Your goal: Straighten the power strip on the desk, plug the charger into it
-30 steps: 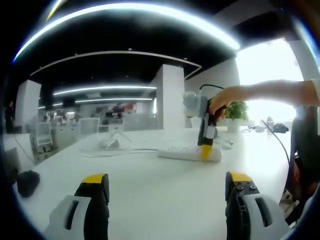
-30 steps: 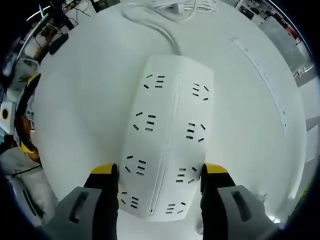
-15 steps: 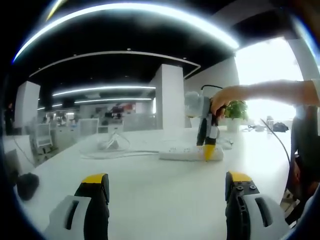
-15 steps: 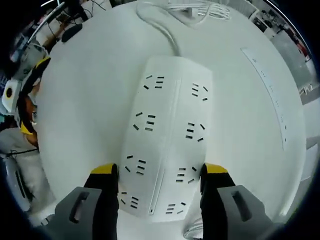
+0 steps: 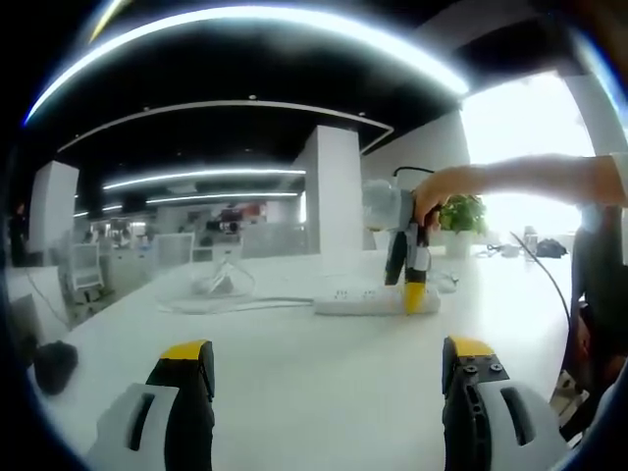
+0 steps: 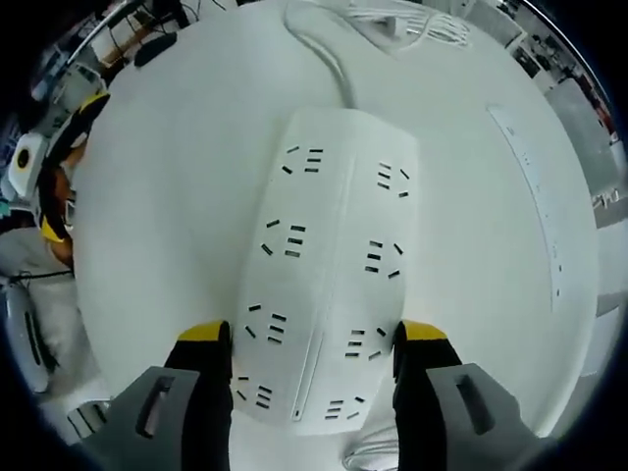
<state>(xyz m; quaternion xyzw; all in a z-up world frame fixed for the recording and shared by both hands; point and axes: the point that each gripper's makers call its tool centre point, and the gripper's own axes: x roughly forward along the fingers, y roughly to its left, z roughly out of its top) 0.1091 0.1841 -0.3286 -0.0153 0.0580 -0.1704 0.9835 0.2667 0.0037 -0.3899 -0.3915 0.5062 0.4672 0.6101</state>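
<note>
My right gripper (image 6: 312, 343) clamps the near end of the power strip (image 6: 329, 275) on the desk (image 6: 157, 226); its long axis runs straight away from the jaws; my left gripper (image 5: 319, 368) hangs open, well apart

I work over a white desk (image 5: 324, 373), smooth and bright. On it lies the white power strip (image 6: 329, 275), flat, sockets up; my right tongs' jaws sit at its two long sides near one end. Its white cord (image 6: 324, 54) leaves the far end and runs to a loose bundle of cable (image 6: 412, 20). In my left gripper view the strip (image 5: 373, 302) lies far across the desk, and a dark object (image 5: 54, 361) rests near the left edge.
</note>
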